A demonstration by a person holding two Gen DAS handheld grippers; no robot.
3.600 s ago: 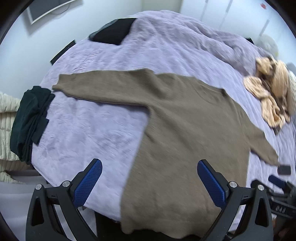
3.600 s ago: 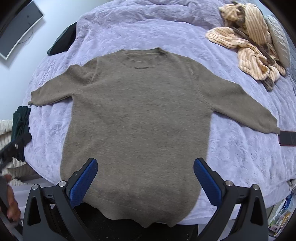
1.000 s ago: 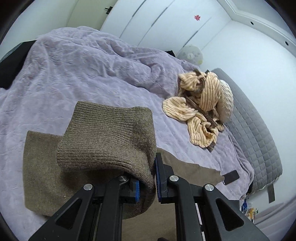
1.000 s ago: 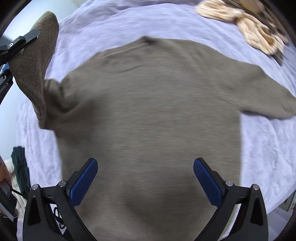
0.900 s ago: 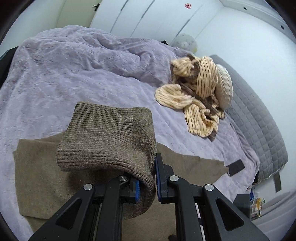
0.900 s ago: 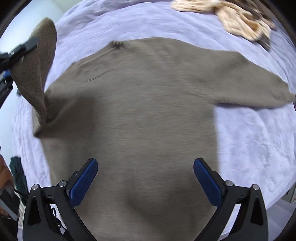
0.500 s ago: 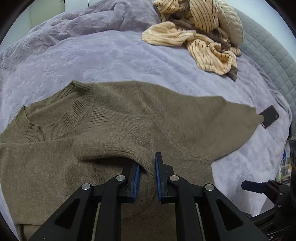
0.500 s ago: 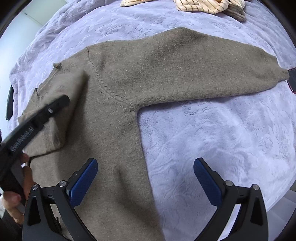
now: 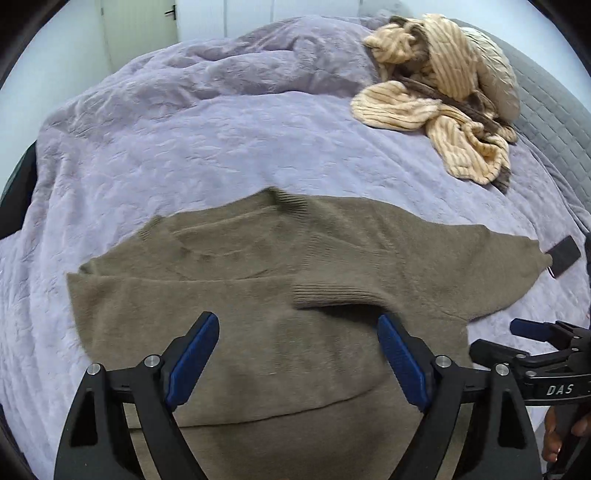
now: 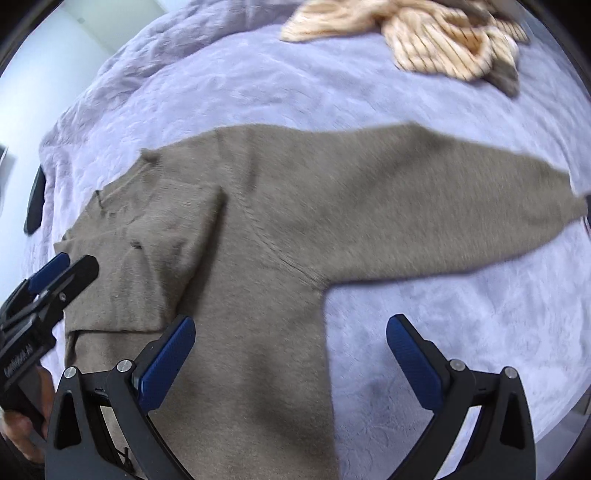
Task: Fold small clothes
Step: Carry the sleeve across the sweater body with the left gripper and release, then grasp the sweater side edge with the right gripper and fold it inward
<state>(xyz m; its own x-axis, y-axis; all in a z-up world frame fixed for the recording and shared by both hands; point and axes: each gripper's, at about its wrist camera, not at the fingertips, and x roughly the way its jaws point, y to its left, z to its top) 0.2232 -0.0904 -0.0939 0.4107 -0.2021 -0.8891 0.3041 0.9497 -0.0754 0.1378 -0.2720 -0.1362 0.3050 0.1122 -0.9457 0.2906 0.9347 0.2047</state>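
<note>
My left gripper [image 9: 297,354] has just opened wide, empty above the sweater [image 9: 280,295]; my right gripper [image 10: 291,354] stands open, empty.

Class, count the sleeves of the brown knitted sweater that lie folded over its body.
1: the sleeve folded across the brown knitted sweater's chest. The other sleeve lies stretched out on the purple blanket.

A home bedroom: a bed [image 9: 554,122] under a lilac quilt [image 9: 221,140] (rumpled), white wardrobe doors [image 9: 140,26] behind.
</note>
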